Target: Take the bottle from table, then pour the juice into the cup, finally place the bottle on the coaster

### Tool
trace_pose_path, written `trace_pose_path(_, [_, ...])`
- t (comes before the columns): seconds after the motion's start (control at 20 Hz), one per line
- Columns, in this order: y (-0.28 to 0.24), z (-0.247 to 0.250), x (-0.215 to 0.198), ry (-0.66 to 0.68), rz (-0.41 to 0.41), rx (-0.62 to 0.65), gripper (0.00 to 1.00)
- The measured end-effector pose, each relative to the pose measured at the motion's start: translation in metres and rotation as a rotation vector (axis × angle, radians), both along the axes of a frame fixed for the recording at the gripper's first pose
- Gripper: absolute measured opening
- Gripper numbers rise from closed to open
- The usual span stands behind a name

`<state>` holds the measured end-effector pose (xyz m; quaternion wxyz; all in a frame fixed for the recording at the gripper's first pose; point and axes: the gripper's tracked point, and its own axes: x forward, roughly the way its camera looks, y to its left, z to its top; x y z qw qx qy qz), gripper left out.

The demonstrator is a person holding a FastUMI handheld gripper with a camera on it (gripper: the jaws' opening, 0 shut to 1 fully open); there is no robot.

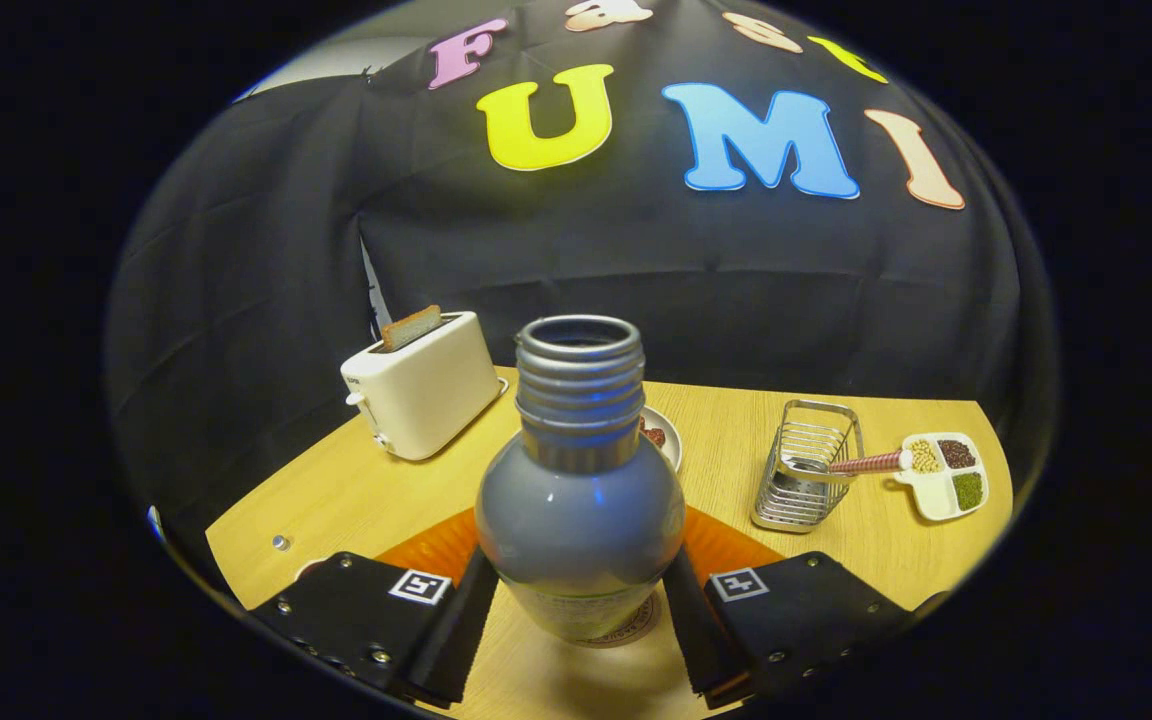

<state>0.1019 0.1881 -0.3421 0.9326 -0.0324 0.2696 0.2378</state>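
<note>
Bottle time is nearly over, I think. The grey plastic bottle with the open screw neck (579, 480) stands upright between my jaws (579, 610). The two fingers (451, 625) sit right against its sides, one on each side, so the jaws are closed in snug around it. I cannot tell for sure how hard they press, but they look like they are holding it.

Under the bottle I can see a round coaster with printed edge (626, 632) peeking out. The bottle's bottom looks like it rests on that coaster, on the light wooden table (356, 500). I cannot be fully sure it is touching down and not just a tiny bit above.

The bottle has no cap on. I cannot see inside it, so I cannot say if juice is left.

So my guess is this: taking the bottle is done, and the pouring is likely done too. What is left is to let go and pull back.

Beyond the bottle are a cream toaster with a slice of bread (423, 385), a small plate (664, 435), a silver wire basket (806, 465) and a white tray of seeds (946, 475).
</note>
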Motion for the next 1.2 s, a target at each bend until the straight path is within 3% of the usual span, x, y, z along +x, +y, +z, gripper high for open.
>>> trace_pose_path(0.3, [0.005,-0.031,0.010,-0.035,0.021,-0.072,0.80])
trace_pose_path(0.6, [-0.005,-0.052,0.014,-0.029,-0.044,-0.026,0.80])
trace_pose_path(0.8, [-0.005,-0.054,0.009,-0.044,-0.037,-0.035,0.79])
trace_pose_path(0.9, [-0.001,-0.054,0.004,-0.040,-0.022,-0.033,0.84])
trace_pose_path(1.0, [-0.002,-0.038,-0.004,-0.045,-0.028,-0.011,0.99])
trace_pose_path(1.2, [0.001,0.008,0.004,-0.158,-0.048,0.010,0.99])
